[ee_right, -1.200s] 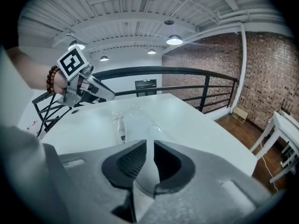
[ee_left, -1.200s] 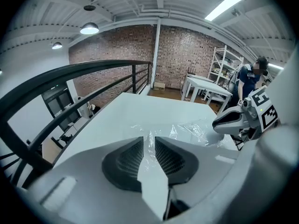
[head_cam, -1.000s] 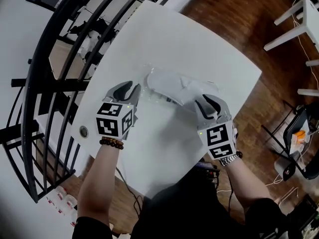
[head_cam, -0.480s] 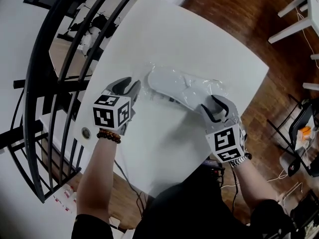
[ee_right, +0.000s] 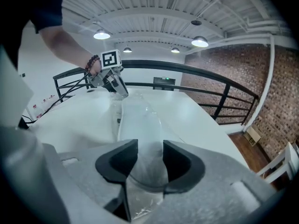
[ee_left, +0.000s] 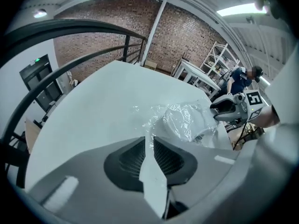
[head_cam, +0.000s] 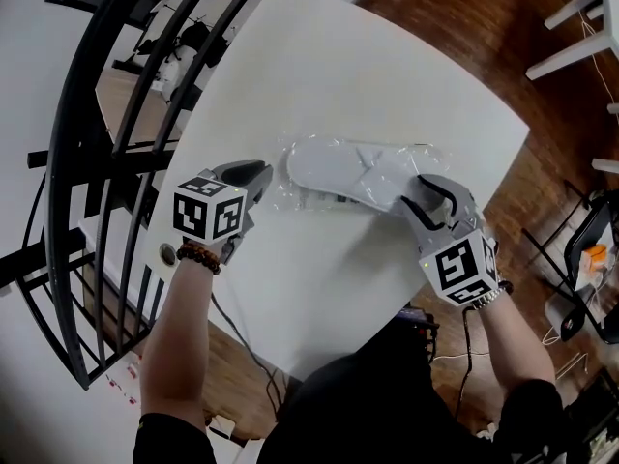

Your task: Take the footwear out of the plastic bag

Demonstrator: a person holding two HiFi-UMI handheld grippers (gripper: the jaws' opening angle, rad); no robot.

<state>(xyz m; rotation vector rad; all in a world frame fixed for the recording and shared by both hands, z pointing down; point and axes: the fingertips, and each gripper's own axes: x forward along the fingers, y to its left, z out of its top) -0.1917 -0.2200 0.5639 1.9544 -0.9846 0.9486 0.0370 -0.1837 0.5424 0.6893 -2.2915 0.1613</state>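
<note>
The left hand slants steeply down, and the left gripper [head_cam: 261, 175] has just been closing its jaws to a narrow slit at the plastic bag's [head_cam: 290, 196] edge. The white shoe [head_cam: 338, 167] lies bagged on the table [head_cam: 319, 66]. The right gripper [head_cam: 414, 191] tilts down, its jaws just opened wide and straddling the shoe's end.

Lowers left gripper [head_cam: 253, 173] to plastic bag's [head_cam: 290, 194] left edge, jaws closing around the film; spreads right gripper's [head_cam: 432, 195] jaws wider, astride the slipper's [head_cam: 338, 167] end.
</note>
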